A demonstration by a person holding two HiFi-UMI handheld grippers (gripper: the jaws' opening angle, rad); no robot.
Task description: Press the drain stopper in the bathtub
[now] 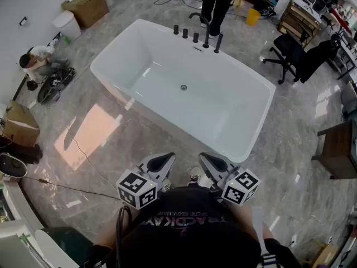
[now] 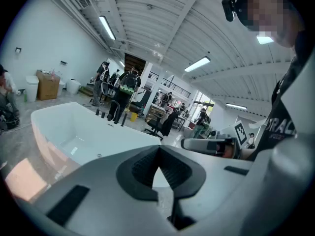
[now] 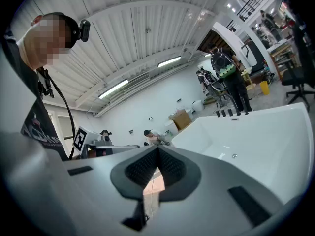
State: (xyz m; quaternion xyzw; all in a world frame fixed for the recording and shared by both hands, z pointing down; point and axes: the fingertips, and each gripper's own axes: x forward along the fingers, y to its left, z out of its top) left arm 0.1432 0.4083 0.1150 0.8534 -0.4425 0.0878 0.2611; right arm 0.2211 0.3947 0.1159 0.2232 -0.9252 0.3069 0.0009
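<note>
The white bathtub [image 1: 245, 82] stands on the grey floor ahead of me. Its small round drain stopper [image 1: 183, 87] sits in the middle of the tub bottom, and also shows as a dot in the left gripper view [image 2: 99, 156] and the right gripper view [image 3: 234, 156]. My left gripper [image 1: 167, 157] and right gripper [image 1: 205, 157] are held side by side near my chest, short of the tub's near rim and far from the stopper. Both are shut, tips touching, with nothing between them [image 2: 158, 149] [image 3: 158, 149].
Black faucet fittings [image 1: 198, 35] line the tub's far rim, and a person [image 1: 217, 4] stands just behind them. Another person [image 1: 36, 57] crouches at the left wall. Cardboard boxes [image 1: 86, 7], an office chair [image 1: 290, 52], a wooden table [image 1: 340, 149] and a floor cable [image 1: 83, 155] surround the tub.
</note>
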